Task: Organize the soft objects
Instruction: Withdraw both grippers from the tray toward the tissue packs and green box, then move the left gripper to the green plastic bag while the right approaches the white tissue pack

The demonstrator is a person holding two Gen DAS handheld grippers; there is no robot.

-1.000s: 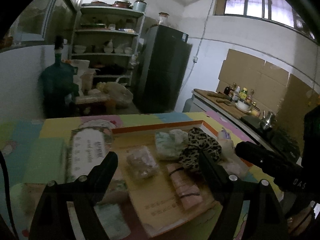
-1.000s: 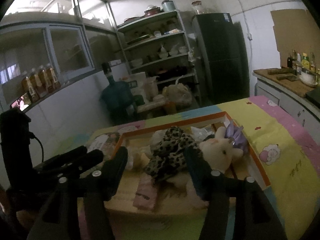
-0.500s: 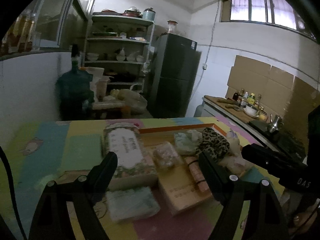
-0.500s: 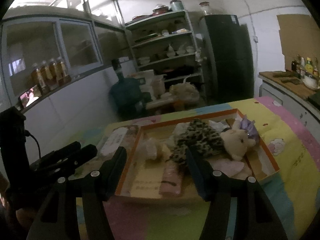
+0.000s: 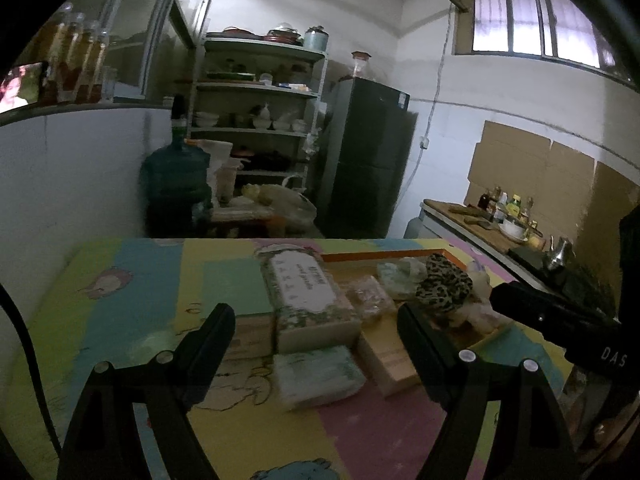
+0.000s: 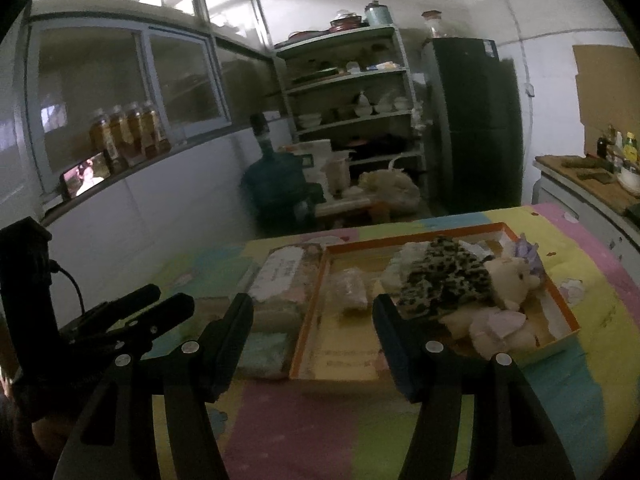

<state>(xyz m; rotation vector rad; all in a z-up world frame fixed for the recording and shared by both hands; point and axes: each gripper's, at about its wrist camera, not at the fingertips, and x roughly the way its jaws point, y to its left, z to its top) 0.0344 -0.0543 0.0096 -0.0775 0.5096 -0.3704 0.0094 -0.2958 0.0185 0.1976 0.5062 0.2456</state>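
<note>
An orange-rimmed cardboard tray (image 6: pixel 560 304) on the colourful mat holds a leopard-print cloth (image 6: pixel 444 276), a cream plush toy (image 6: pixel 508 280), and a clear bag (image 6: pixel 352 292). In the left wrist view the tray's rim (image 5: pixel 352 256), leopard cloth (image 5: pixel 444 284) and bag (image 5: pixel 370 298) show. A floral tissue pack (image 5: pixel 308 292) and a green pack (image 5: pixel 316 374) lie left of the tray. My left gripper (image 5: pixel 316 324) is open and empty, held back above the packs. My right gripper (image 6: pixel 312 312) is open and empty, short of the tray's near edge.
The play mat (image 5: pixel 132 280) covers the table. Behind stand a water jug (image 5: pixel 176 188), a shelf of dishes (image 5: pixel 256 120), a dark fridge (image 5: pixel 364 156) and a counter with bottles (image 5: pixel 496 216) at right. The other gripper shows at right (image 5: pixel 560 320) and left (image 6: pixel 132 312).
Both grippers have drawn back from the tray, so it looks smaller and farther. The left view has swung left, bringing the tissue pack and green pack into the middle. Both stay open.
</note>
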